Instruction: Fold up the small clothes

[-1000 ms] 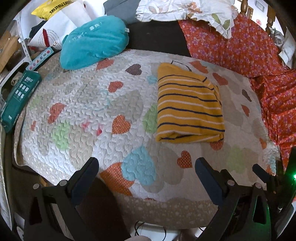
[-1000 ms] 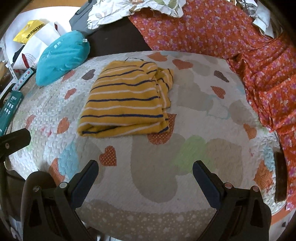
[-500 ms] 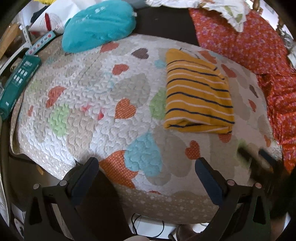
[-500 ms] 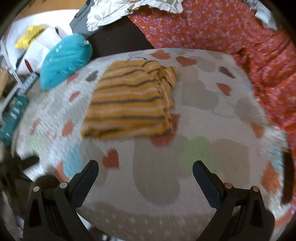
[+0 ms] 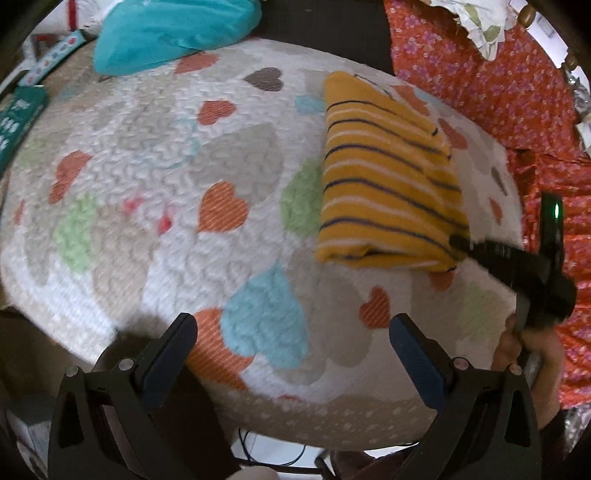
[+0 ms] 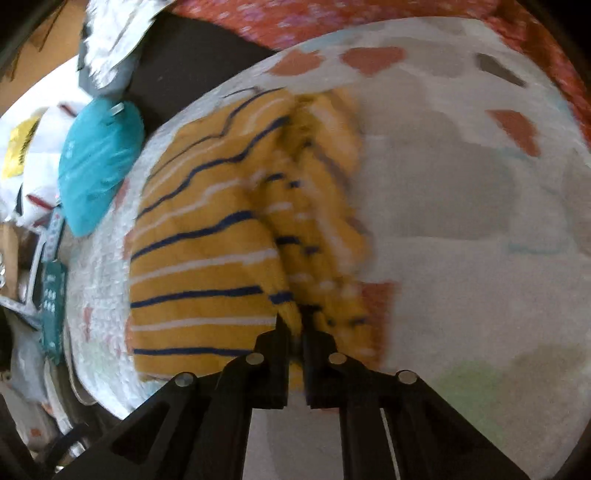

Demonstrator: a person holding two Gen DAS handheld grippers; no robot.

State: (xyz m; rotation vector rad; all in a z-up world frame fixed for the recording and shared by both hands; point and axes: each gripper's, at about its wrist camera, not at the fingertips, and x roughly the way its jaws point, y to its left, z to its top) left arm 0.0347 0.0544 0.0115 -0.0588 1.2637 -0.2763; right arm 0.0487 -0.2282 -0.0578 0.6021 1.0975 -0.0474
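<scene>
Nearest in the left wrist view, the left gripper (image 5: 291,350) hangs over the near edge of a padded surface with its two dark fingers spread wide and nothing between them. Under it lies a white quilted cover (image 5: 155,155) printed with orange, blue, green and grey hearts.

Further in and to the right rests the task's thing, a folded mustard-yellow garment with navy and white stripes (image 5: 388,192). It lies flat on the cover as a rough rectangle. Its long axis runs from the near edge toward the far edge, leaning slightly right at the near end, and the stripes cross it sideways. A thick folded edge faces the viewer.

At the garment's near right corner, the right gripper (image 5: 458,242) reaches in from the right, held by a person's hand (image 5: 532,350). In the right wrist view, its fingers are clenched together on the garment's near edge, pinching a ridge of yellow fabric (image 6: 295,328). From that pinch the cloth runs away up the picture, a smooth striped panel to the left and a bunched, rumpled strip to the right. This view is blurred.

Beyond the cover sits a teal cushion (image 5: 173,29) at the far left, with a teal box (image 5: 18,122) at the left edge. Red floral fabric (image 5: 498,81) drapes along the far right
</scene>
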